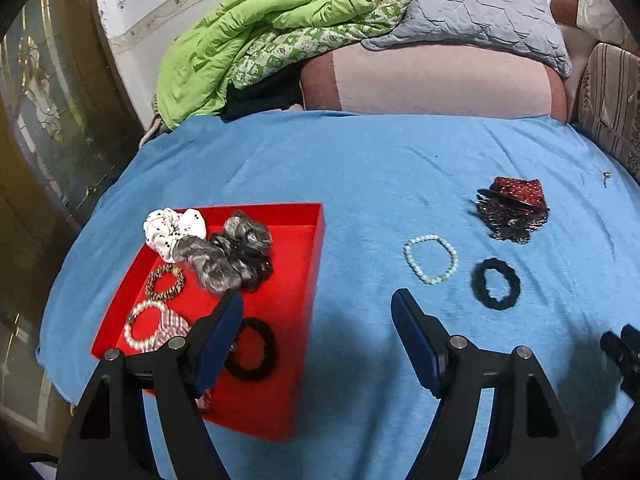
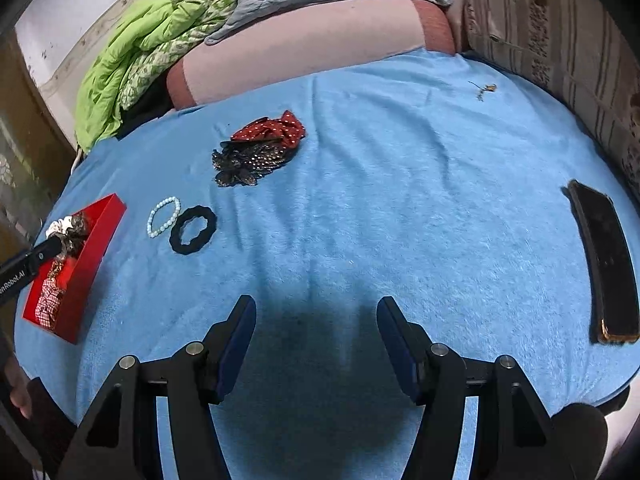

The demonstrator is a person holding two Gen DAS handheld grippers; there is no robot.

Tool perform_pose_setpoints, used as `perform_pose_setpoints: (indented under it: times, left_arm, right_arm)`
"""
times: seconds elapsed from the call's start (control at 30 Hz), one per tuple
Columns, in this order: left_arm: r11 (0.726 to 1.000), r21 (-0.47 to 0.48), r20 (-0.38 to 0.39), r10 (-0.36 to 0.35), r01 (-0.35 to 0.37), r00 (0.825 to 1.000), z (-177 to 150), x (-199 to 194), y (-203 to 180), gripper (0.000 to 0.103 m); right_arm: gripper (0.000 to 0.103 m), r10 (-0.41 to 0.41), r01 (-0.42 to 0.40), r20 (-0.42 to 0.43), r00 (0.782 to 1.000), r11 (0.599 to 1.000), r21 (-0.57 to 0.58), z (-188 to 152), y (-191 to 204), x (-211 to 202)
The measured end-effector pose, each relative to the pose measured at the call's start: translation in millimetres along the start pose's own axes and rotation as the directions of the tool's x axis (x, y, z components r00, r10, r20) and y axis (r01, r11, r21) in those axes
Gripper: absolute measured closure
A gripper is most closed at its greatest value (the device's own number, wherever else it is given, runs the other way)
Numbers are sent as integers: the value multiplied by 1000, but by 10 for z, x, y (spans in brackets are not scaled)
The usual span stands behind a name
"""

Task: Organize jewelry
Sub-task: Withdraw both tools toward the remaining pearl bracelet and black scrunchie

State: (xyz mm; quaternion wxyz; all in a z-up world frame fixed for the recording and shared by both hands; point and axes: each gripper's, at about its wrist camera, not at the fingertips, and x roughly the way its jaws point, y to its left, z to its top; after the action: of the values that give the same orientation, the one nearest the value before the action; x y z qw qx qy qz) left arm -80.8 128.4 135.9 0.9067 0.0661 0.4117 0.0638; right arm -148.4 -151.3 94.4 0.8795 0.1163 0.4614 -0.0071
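Observation:
A red tray (image 1: 308,240) lies on the blue towel at the left. It holds scrunchies, beaded bracelets and a black hair tie (image 1: 252,350). My left gripper (image 1: 318,304) is open and empty, its left finger over the tray's near right part. On the towel to the right lie a pale bead bracelet (image 1: 431,258), a black scrunchie (image 1: 496,284) and a red dotted bow with a black sequin piece (image 1: 512,210). My right gripper (image 2: 316,310) is open and empty over bare towel; the bracelet (image 2: 163,216) and scrunchie (image 2: 193,230) lie far to its left.
A black phone (image 2: 606,260) lies at the towel's right edge. A small trinket (image 2: 486,89) lies at the far right. A green quilt (image 1: 256,36) and grey pillow (image 1: 480,4) are behind. A door (image 1: 44,120) stands left.

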Motion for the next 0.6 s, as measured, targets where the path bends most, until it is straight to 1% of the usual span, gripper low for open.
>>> perform_pose_setpoints:
  times: [0.13,0.23,0.33,0.4,0.43,0.5,0.57,0.6]
  left_arm:
    - [999,-12,-56,-45,44,997,50,248,168,28]
    - [992,-55,-118,-115,109,986,85,500,198,28]
    - [980,-92,-157,-190,177,969,136,704,90,28]
    - [972,-91,-171,-229,216,958,184,826,-52,28]
    - [975,-65,-156,-222,214,962,221,864,-161,28]
    - [971,-28,-151,-239,237,959,266,938,-300,28]
    - [967,-15,-177,-255,256,951,309,1073,-429,34]
    - [965,-12,-191,-260,263,946,322,1134,-477,42]
  right_arm:
    - [35,-9,9,-6,1000,1000,7,142,38,89]
    - [35,-10,10,-22,1000,1000,0,225,87,160]
    - [35,14,-14,-30,999,1000,18,337,86,210]
    - [35,44,-43,-33,998,998,40,451,75,258]
    - [35,56,-55,-34,998,998,45,501,78,285]
    - [35,88,-87,-36,995,995,43,629,118,349]
    - [35,122,-121,-26,992,993,12,760,215,401]
    - [35,137,-138,-21,990,990,-16,823,285,422]
